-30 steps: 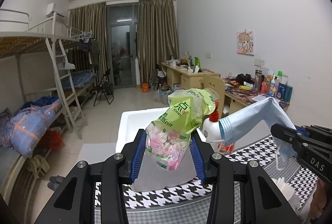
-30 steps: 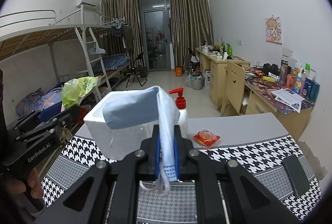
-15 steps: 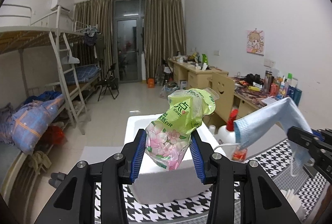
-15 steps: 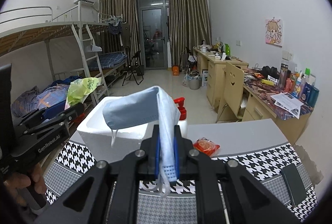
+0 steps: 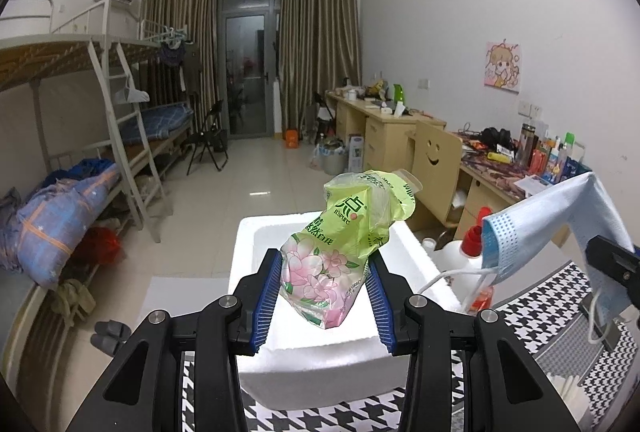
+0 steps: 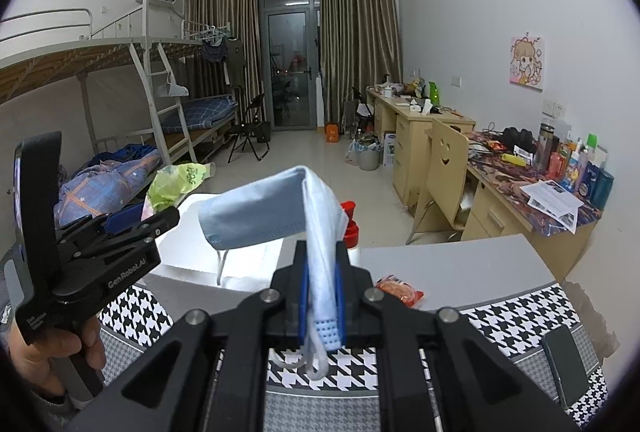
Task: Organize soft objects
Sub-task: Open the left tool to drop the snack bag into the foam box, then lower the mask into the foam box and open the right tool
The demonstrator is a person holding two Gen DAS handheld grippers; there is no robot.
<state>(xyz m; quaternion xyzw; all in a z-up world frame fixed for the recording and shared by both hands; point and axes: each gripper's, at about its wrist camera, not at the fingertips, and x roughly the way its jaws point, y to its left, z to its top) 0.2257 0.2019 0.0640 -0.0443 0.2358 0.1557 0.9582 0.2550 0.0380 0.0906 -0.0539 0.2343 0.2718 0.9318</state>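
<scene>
Over the white foam box (image 5: 320,320), the left gripper (image 5: 324,296) hangs with its blue-padded jaws about half spread and pressed against both sides of a green tissue pack (image 5: 340,244), pink flowers printed on its lower half. The pack sticks up and leans away to the right, its crumpled top well clear of the pads, its lower end just above the box's open hollow. Off to the right, the right gripper (image 6: 322,296) has its jaws nearly closed, pinching a light blue face mask (image 6: 276,208) by one edge. The mask rises from the pads, folds over and droops to the left, one ear loop dangling free below it, another hanging under the jaws. Behind the mask, a red-capped pump bottle (image 6: 351,228) stands beside the box. A small orange packet (image 6: 398,290) lies on the grey strip of the table (image 6: 460,272), and a dark phone (image 6: 564,364) rests on the houndstooth cloth (image 6: 532,308) at the far right. A hand (image 6: 44,356) grips the left gripper's handle at the lower left of the right wrist view.
</scene>
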